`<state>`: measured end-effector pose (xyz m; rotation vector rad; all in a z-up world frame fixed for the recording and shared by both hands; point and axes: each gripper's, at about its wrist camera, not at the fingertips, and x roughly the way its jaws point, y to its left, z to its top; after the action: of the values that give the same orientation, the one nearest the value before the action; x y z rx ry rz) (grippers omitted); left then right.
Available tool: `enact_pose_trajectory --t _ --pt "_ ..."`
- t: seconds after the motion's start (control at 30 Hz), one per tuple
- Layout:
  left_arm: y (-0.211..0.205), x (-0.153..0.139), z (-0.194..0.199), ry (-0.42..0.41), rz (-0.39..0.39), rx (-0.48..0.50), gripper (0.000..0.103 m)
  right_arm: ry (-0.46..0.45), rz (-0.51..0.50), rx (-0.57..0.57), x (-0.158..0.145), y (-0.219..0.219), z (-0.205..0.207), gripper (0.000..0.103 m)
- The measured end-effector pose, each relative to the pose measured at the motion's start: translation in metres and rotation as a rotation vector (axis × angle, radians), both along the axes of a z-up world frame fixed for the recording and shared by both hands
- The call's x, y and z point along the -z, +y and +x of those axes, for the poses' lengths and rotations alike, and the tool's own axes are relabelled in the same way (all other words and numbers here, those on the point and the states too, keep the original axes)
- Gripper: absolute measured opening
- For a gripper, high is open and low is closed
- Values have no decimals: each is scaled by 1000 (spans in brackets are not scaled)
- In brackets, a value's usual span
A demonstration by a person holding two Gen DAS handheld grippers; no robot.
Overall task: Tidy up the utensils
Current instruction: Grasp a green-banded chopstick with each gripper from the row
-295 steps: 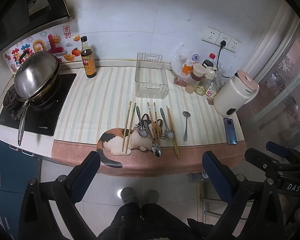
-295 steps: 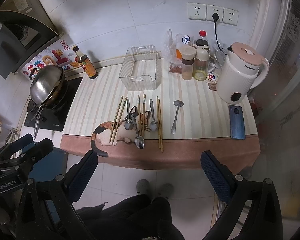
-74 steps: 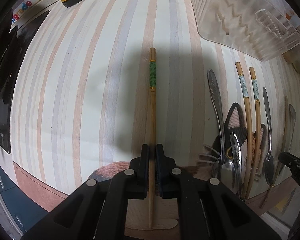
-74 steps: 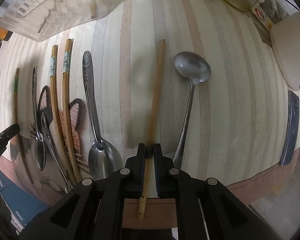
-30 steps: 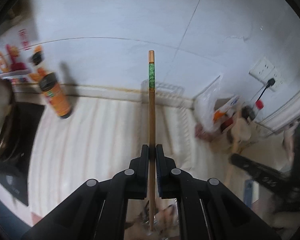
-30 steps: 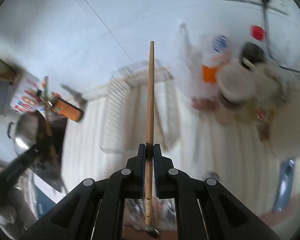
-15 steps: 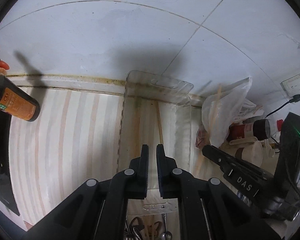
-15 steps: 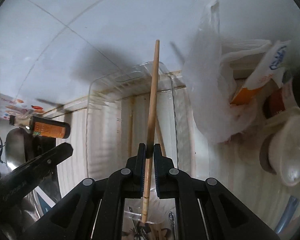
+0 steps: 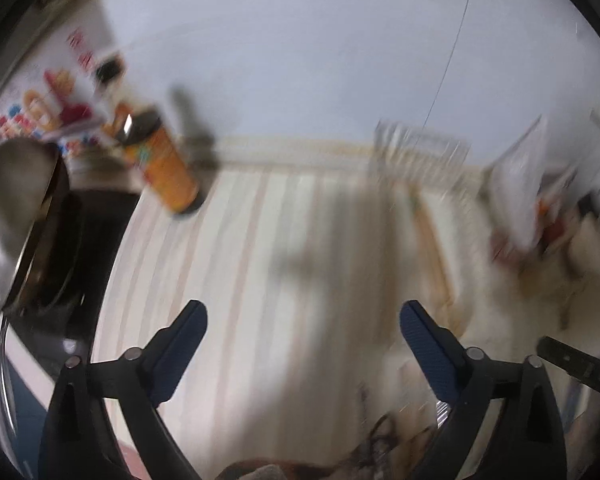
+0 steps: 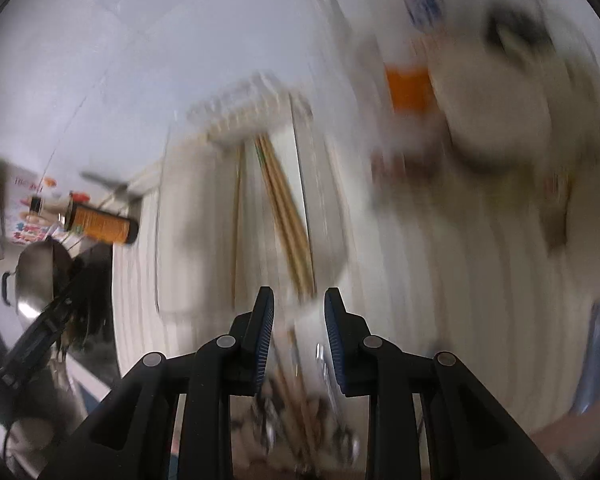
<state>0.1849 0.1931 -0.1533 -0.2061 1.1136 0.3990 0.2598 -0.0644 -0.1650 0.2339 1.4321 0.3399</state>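
Both views are motion-blurred. The clear plastic bin stands at the back of the striped mat and holds several wooden chopsticks; it also shows in the left wrist view. My left gripper is wide open and empty above the mat, left of the bin. My right gripper is partly open and empty just in front of the bin. Loose spoons and chopsticks lie blurred below it.
A soy sauce bottle and a steel wok on the black hob are at the left. Condiment jars and a plastic bag crowd the right back. A phone lies at the right edge.
The right gripper has let go of its chopstick, which now lies in the bin, and has drawn back. The left gripper has opened wide and swung left, away from the bin.
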Motion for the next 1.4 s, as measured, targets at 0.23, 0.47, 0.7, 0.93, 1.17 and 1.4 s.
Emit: enact_pose_trajectory --t 0.23,0.47,0.7,0.93,1.17,1.4 --pt "16 89 -64 195 36 -91 100 207 76 -2 85 5 -79 28" --pt "11 113 -84 242 30 -103 100 171 -105 -150 126 50 -103 25" --pt "-31 104 -70 213 -61 -6 99 129 -288 -189 124 44 -111 6" --pt "-112 120 -37 266 -229 208 58 161 -318 -73 112 -25 -98 6" --pt "-146 150 -24 367 -191 274 20 188 -288 15 102 -68 -98 6" --pt "-137 143 -12 361 -105 347 6 154 -288 13 96 -71 -97 6"
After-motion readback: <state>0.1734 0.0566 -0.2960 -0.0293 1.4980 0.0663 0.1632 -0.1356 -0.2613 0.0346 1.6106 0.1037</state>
